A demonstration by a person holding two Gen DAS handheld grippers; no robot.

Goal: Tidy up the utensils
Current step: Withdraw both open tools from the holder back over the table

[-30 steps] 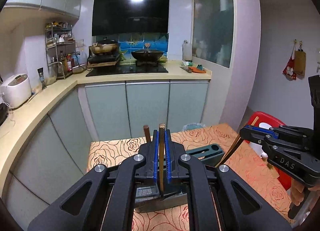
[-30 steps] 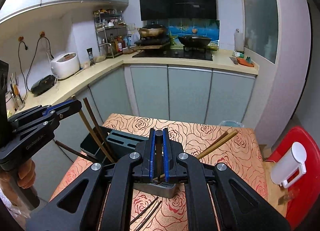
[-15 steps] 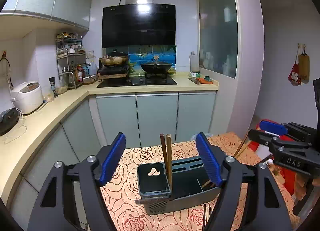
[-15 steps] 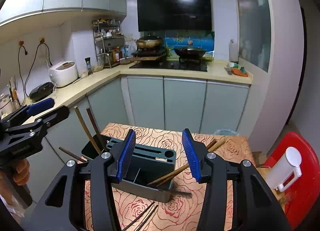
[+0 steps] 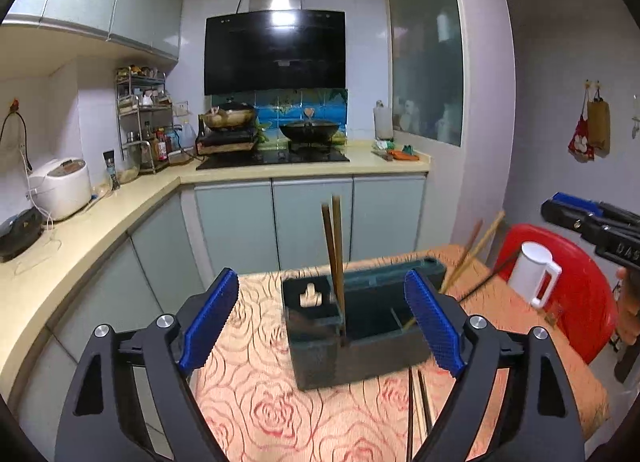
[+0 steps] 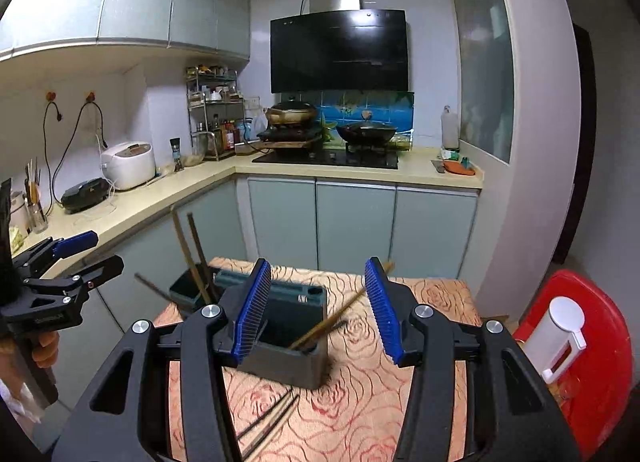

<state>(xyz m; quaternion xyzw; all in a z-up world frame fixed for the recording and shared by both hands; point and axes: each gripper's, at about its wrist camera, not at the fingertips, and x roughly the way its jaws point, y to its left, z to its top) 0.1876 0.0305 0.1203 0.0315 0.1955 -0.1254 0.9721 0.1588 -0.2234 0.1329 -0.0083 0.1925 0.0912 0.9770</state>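
A dark green utensil holder stands on the rose-patterned table; it also shows in the right wrist view. Two brown chopsticks stand upright in its left part. Two more chopsticks lean out to the right; in the right wrist view they lean from the front compartment. Loose chopsticks lie on the table in front of the holder. My left gripper is open and empty, above and in front of the holder. My right gripper is open and empty, also above it.
A red chair with a white jug on it stands right of the table. The kitchen counter runs along the left and back, with a rice cooker and stove. The table's far edge faces grey cabinets.
Both grippers were shut on chopsticks over the holder a second ago. Both have opened, left the chopsticks in the holder, and risen and pulled back.
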